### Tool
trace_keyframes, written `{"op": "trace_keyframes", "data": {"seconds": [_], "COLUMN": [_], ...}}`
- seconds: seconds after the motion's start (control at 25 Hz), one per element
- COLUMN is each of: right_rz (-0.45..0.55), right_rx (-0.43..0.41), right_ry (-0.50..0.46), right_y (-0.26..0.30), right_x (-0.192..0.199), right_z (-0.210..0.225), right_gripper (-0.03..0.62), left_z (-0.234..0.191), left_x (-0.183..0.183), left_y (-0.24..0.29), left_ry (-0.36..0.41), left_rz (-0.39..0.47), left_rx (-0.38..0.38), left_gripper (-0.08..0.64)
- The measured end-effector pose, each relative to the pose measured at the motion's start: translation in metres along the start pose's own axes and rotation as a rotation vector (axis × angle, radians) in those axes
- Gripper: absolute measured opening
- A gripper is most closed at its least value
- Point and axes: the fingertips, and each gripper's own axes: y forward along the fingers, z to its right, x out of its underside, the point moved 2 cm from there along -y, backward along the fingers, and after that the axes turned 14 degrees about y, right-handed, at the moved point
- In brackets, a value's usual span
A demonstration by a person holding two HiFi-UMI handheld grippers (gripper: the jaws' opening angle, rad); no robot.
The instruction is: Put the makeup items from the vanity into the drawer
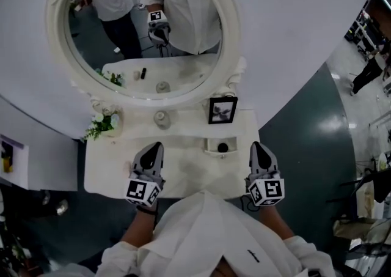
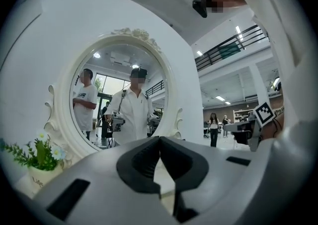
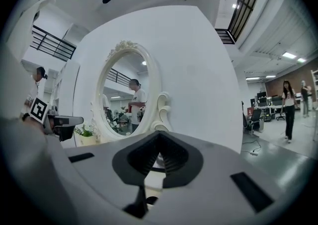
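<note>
On the white vanity top [image 1: 183,169] a small white dish [image 1: 212,145] holds a dark round makeup item [image 1: 223,147]. A clear glass jar [image 1: 161,118] stands in front of the oval mirror [image 1: 143,25]. My left gripper [image 1: 156,146] hovers over the left half of the top, shut and empty. My right gripper [image 1: 255,145] hangs at the top's right edge, just right of the dish, also shut and empty. In the left gripper view the left gripper [image 2: 160,142] has its jaws together. The right gripper view shows the same for the right gripper [image 3: 159,137]. No drawer shows.
A black picture frame [image 1: 222,110] stands at the back right of the top and a pot of white flowers [image 1: 104,124] at the back left. A curved white wall rises behind the mirror. People stand farther off on the dark floor [image 1: 305,141] to the right.
</note>
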Motion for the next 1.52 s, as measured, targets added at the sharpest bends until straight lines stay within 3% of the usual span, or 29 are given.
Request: {"op": "trace_keyframes", "data": {"seconds": [1.52], "right_rz": [-0.025], "right_rx": [0.034], "right_ry": [-0.013], "right_y": [-0.025], "right_x": [0.011], "right_z": [0.004], "right_gripper": [0.017], "left_z": [0.02], "left_x": [0.004], "left_y": [-0.002], "left_ry": [-0.03], "left_rz": [-0.007], "left_rx": [0.032], "left_gripper": [0.026]}}
